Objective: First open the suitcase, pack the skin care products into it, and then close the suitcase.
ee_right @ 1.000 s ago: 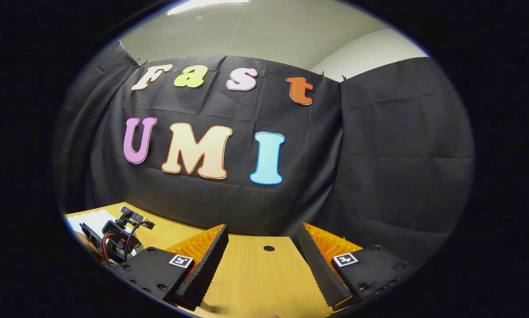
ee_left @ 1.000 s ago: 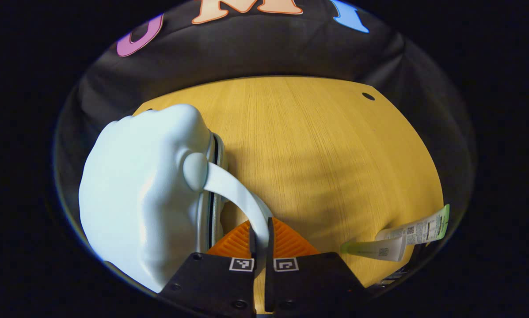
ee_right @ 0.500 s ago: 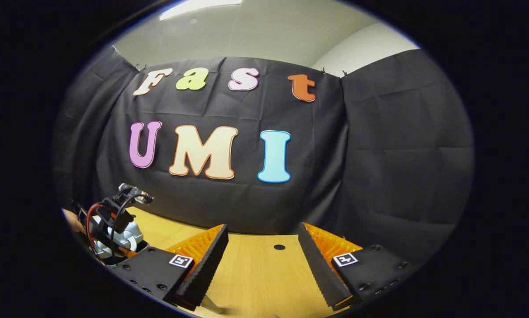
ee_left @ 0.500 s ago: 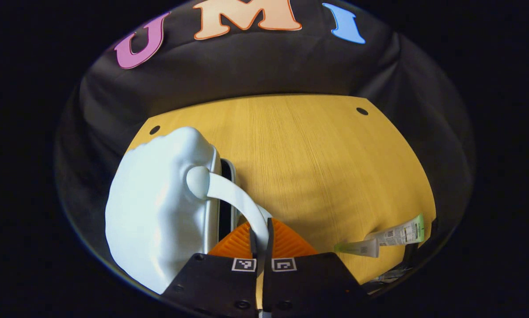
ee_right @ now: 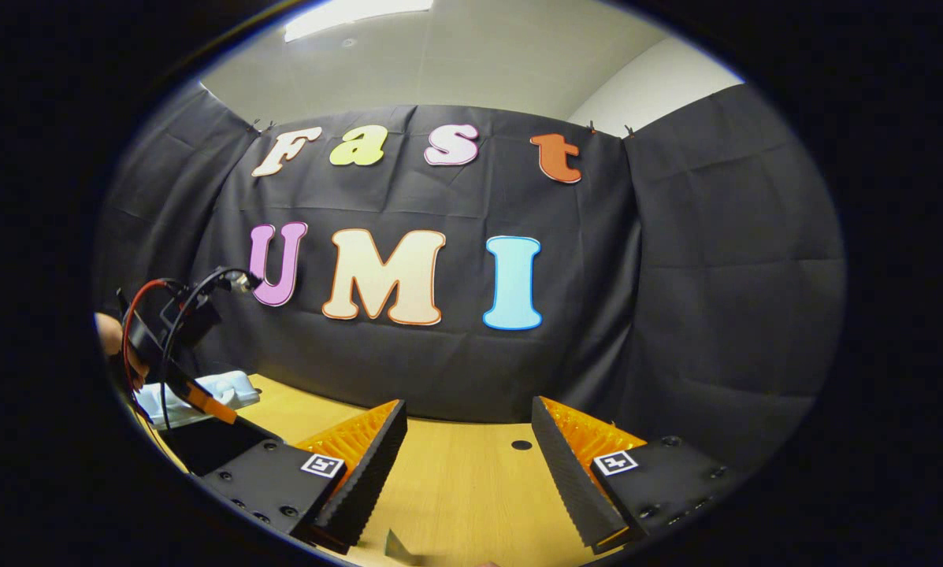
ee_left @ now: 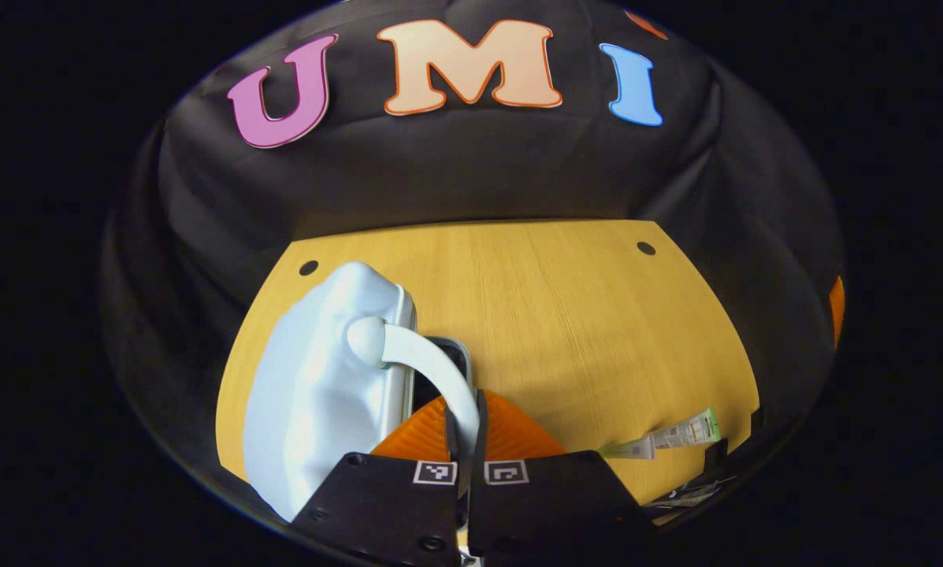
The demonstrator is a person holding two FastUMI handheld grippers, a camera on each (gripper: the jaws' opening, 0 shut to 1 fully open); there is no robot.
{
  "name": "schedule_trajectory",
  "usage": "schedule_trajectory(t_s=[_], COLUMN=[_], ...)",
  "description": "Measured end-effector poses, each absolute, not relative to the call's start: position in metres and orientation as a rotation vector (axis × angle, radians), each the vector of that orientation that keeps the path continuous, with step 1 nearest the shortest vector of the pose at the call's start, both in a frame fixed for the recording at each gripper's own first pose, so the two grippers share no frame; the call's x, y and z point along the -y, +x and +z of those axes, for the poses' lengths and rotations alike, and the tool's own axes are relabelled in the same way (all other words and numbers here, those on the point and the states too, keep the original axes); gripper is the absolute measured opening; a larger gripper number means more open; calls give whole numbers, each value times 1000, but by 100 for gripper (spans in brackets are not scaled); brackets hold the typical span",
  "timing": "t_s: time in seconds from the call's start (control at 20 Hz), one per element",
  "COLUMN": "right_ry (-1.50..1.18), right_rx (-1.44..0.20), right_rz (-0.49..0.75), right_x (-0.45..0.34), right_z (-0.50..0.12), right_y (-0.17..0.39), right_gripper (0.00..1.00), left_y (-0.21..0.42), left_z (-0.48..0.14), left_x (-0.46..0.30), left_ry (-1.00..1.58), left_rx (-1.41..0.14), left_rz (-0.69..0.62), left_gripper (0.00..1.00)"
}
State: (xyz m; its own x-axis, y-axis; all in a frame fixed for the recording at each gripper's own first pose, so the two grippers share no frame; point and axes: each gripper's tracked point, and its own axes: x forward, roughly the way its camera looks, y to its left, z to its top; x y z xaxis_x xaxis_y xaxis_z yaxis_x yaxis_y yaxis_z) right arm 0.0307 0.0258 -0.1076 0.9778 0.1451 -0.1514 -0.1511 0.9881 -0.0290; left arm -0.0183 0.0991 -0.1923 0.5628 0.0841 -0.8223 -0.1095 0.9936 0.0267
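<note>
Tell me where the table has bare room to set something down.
Bare: the table from the suitcase rightward to the far edge. Crowded: the near-right corner with the tube, and beside the left gripper, shut on the handle.

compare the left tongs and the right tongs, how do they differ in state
The left tongs are shut on the suitcase handle, lifting the lid of the pale blue suitcase; the right tongs are open and hold nothing. The left tongs point down at the wooden table, while the right tongs point level toward the booth wall, above the table's far edge. Both have ribbed fingers.
</note>
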Motion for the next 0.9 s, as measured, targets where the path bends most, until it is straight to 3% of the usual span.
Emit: schedule_trajectory(t_s=[0.5,0.9], right_ry=[-29,-32], right_rx=[-149,-139], right_rz=[200,193], right_x=[-62,-103], right_z=[-108,-106], right_y=[32,32], right_gripper=[99,99], left_y=[-20,-34], left_z=[-112,-93], left_x=[-222,-315], left_ry=[45,112], left_rx=[-835,-767], left_rz=[259,359], left_gripper=[0,0])
